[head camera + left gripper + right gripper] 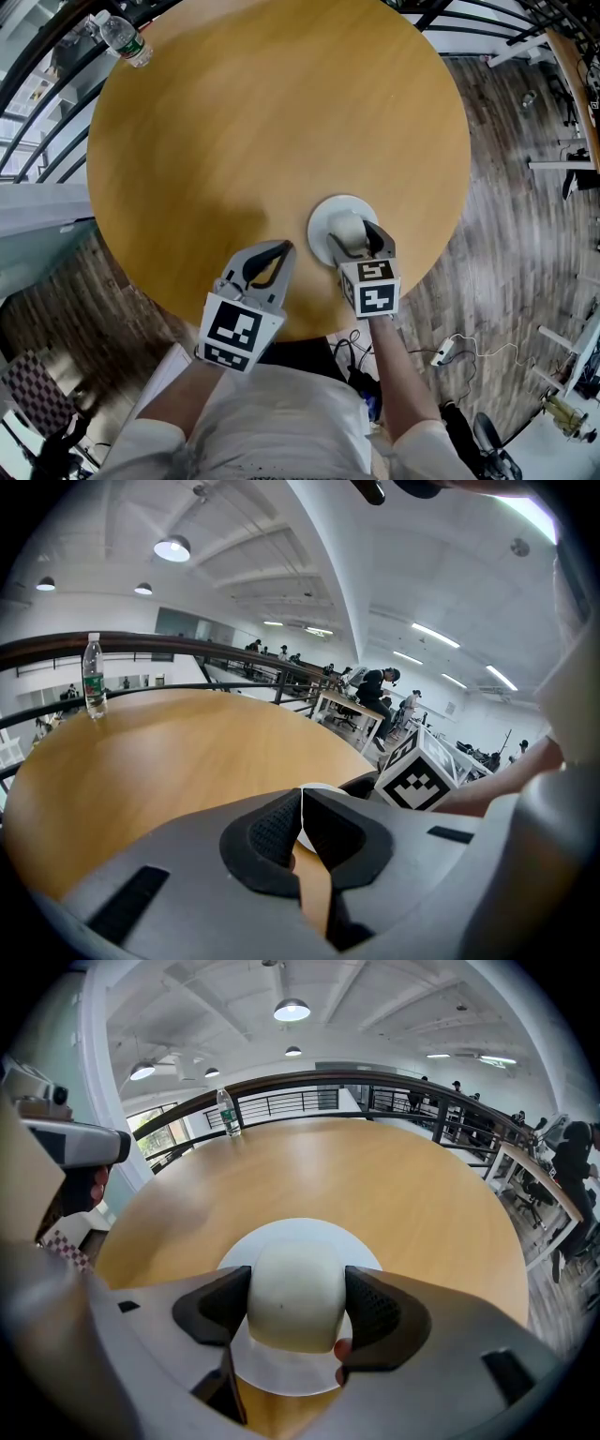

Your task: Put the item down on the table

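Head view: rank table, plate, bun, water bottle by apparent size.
1. Round wooden table.
2. White plate.
3. Water bottle and white bun look about alike. The bottle is farther and the bun is partly covered by the tongs of the right gripper, so they are unranked.

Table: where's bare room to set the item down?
Bare: the table across its middle and far right, between the water bottle at the far-left rim and the white plate. Crowded: the near edge, where the right gripper holds the pale rounded item over the plate, the shut left gripper beside it.
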The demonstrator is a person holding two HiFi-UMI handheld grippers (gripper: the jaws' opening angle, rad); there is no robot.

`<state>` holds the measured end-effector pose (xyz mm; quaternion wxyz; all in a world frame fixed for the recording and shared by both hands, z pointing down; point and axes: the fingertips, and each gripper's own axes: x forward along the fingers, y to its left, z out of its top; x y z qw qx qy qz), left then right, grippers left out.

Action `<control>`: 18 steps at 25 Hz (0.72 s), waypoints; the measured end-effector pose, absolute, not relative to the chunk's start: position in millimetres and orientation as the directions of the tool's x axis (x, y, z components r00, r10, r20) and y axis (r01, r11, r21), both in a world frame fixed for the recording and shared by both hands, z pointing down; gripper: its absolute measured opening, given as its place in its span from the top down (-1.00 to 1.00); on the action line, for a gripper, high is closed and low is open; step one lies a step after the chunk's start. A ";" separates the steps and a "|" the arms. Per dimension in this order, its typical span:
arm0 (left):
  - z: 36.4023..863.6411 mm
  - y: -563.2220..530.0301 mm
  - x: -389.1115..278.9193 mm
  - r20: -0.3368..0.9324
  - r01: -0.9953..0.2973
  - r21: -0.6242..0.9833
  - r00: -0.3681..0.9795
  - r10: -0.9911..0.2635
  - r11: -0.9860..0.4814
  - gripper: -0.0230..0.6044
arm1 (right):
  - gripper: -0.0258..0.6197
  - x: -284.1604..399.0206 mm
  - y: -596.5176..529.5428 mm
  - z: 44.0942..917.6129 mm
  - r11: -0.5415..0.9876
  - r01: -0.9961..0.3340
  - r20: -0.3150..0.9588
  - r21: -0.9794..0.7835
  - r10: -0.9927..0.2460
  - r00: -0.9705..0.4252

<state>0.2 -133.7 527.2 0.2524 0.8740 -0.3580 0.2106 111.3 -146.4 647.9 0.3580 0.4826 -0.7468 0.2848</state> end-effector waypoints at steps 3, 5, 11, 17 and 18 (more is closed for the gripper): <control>529.2 -134.6 -0.5 0.550 -0.733 0.294 0.655 -0.518 -0.614 0.85 | -0.05 109.7 -147.5 651.6 0.380 -0.922 0.815 -0.075 -0.509 -0.276; 530.5 -134.8 -1.3 0.551 -0.734 0.296 0.654 -0.518 -0.612 0.85 | -0.06 108.3 -146.9 653.2 0.385 -0.920 0.818 -0.072 -0.504 -0.276; 534.2 -132.4 -3.1 0.556 -0.738 0.298 0.649 -0.518 -0.605 0.85 | -0.05 106.8 -144.8 655.8 0.393 -0.917 0.823 -0.070 -0.496 -0.275; 533.4 -133.0 -3.8 0.552 -0.739 0.300 0.650 -0.522 -0.604 0.85 | -0.05 106.2 -146.3 658.1 0.393 -0.917 0.830 -0.072 -0.486 -0.273; 534.0 -132.8 -3.9 0.553 -0.739 0.299 0.650 -0.521 -0.604 0.85 | -0.05 105.9 -146.2 658.8 0.394 -0.916 0.831 -0.072 -0.484 -0.273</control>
